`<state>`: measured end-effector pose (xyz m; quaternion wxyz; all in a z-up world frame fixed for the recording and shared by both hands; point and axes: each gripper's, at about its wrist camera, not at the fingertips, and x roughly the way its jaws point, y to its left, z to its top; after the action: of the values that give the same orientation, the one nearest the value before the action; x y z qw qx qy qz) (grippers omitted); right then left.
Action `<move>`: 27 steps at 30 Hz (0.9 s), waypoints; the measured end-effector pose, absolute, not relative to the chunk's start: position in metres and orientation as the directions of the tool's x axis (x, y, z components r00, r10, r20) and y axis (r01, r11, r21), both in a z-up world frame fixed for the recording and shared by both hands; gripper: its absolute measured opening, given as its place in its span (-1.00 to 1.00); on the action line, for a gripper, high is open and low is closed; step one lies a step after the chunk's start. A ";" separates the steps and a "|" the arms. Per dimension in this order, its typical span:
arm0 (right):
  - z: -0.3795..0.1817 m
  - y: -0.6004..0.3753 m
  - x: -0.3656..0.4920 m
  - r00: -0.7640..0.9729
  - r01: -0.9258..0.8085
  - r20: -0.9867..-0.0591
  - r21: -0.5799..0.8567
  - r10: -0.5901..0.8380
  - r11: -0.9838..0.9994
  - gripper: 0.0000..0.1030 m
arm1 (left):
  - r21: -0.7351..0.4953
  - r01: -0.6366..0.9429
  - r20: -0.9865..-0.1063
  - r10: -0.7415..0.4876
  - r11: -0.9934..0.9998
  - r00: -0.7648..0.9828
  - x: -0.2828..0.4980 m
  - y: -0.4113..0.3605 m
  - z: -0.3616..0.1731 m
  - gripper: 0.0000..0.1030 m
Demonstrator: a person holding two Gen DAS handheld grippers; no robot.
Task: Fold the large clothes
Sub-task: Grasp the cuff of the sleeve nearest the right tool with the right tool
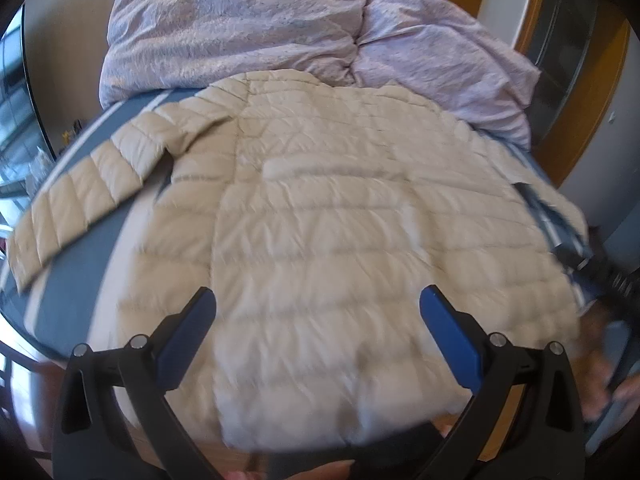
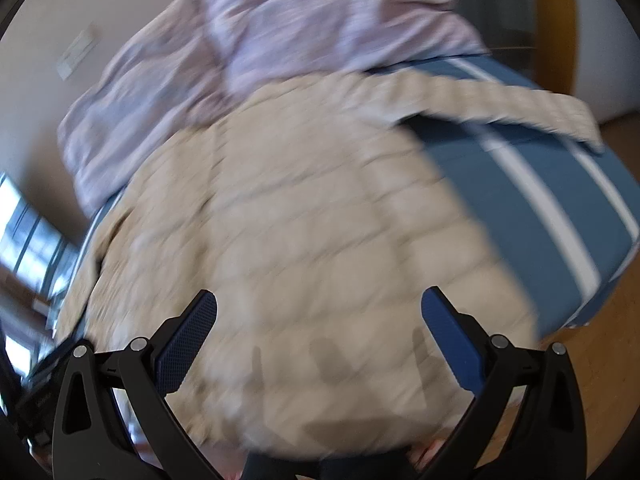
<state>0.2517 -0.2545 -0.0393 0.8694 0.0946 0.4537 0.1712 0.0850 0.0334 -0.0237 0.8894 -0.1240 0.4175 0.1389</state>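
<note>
Left wrist view: my left gripper (image 1: 318,312) hung spread wide, holding nothing, above the beige quilted jacket (image 1: 320,220). Jacket lay flat, back up, on the blue-and-white striped bed (image 1: 80,272), one sleeve (image 1: 80,196) flung outward, lilac duvet (image 1: 248,28) bunched just past the collar. Right wrist view, blurred: right gripper (image 2: 319,312) also wide apart and empty over the jacket (image 2: 300,220), other sleeve (image 2: 500,108) stretched across the stripes
</note>
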 end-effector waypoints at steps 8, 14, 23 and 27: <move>-0.049 -0.339 0.349 0.575 0.074 -0.793 0.297 0.203 0.952 0.97 | -0.045 -0.362 -0.818 0.174 0.931 0.548 0.142 0.067 -0.033 0.96; -0.054 -0.406 0.404 0.573 0.246 -0.818 0.239 0.058 0.939 0.82 | -0.035 -0.379 -0.860 0.165 0.925 0.483 0.174 0.090 -0.054 0.96; -0.081 -0.496 0.450 0.518 0.464 -0.856 0.272 -0.009 0.843 0.57 | -0.003 -0.389 -0.870 0.190 0.921 0.455 0.190 0.103 -0.070 0.96; -0.095 -0.511 0.457 0.500 0.492 -0.866 0.305 0.022 0.815 0.39 | 0.004 -0.401 -0.851 0.213 0.916 0.479 0.189 0.106 -0.069 0.96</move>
<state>0.4573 -0.5111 -0.0952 0.8235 0.2684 0.4791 -0.1425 0.1889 0.1061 -0.0686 0.8544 -0.0984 0.4775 0.1798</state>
